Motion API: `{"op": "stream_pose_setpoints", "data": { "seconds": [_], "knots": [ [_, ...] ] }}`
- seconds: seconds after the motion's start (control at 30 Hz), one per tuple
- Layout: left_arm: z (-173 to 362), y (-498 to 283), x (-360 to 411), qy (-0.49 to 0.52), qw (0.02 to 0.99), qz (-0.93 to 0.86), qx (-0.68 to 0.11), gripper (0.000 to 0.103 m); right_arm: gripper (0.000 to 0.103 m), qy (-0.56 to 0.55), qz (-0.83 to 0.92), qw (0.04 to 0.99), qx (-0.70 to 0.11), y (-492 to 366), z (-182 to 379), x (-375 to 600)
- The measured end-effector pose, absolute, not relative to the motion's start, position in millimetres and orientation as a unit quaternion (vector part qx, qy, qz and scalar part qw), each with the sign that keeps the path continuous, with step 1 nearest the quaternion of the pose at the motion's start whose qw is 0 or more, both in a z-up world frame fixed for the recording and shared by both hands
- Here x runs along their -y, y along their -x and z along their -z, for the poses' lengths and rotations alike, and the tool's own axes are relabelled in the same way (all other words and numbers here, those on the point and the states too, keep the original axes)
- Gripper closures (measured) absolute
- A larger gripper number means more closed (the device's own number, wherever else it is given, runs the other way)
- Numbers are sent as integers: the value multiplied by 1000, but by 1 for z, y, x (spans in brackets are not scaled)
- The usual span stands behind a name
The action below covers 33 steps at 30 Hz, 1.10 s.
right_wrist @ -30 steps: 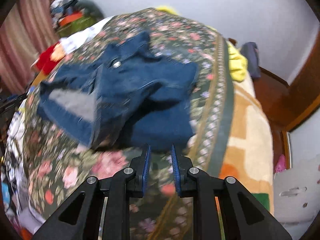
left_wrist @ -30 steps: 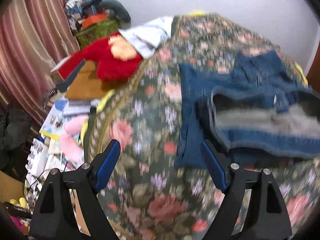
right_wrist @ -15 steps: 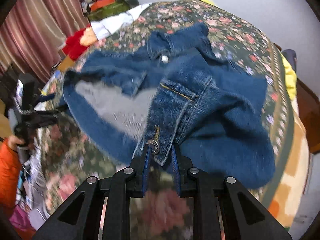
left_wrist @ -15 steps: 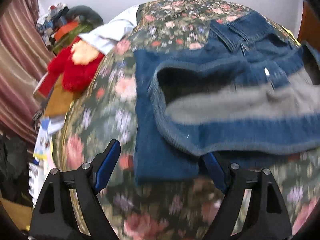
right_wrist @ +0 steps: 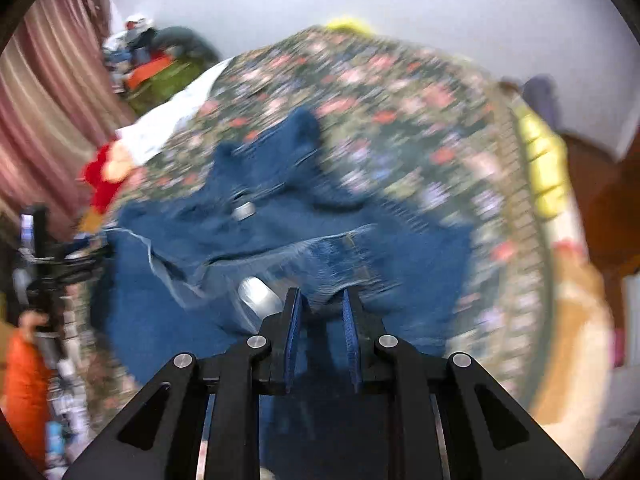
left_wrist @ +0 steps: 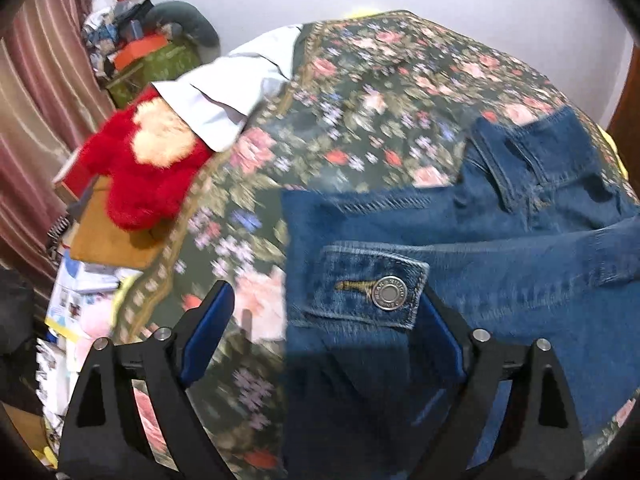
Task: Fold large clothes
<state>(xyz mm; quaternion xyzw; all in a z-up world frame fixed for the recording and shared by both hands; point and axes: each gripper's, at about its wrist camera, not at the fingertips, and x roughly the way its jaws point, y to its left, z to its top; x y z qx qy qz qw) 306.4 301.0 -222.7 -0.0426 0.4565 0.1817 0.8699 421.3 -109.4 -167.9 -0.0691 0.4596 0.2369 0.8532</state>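
The denim jacket (left_wrist: 460,248) lies rumpled on the floral bed (left_wrist: 360,92), only partly folded by my reckoning, the left hand-held gripper (left_wrist: 324,320) wide around its buttoned cuff and the right hand-held gripper (right_wrist: 322,312) narrowed on a fold.

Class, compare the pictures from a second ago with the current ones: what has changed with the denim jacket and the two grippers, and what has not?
The right gripper, narrowly shut on the denim jacket throughout, has drawn a flap across it, covering the grey lining. The left gripper moved in over the jacket's edge; a buttoned cuff now lies between its fingers. Unchanged: the left gripper stays open, and the floral bedspread and red plush toy have not moved.
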Motion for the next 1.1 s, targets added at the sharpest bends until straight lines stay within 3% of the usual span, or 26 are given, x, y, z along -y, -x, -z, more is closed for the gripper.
{"op": "stream_pose_setpoints", "data": {
  "seconds": [0.13, 0.4, 0.7, 1.1],
  "knots": [
    [213, -311, -308, 51, 869, -179, -458, 10, 87, 112, -187, 875, -433, -425, 155, 126],
    [173, -288, -300, 17, 892, -173, -416, 10, 87, 113, -247, 858, -435, -416, 148, 130],
    [201, -254, -316, 42, 871, -174, -458, 10, 87, 227, -193, 812, -502, -432, 230, 85],
    [212, -247, -305, 39, 877, -139, -459, 10, 87, 248, -189, 805, -505, -427, 226, 93]
  ]
}}
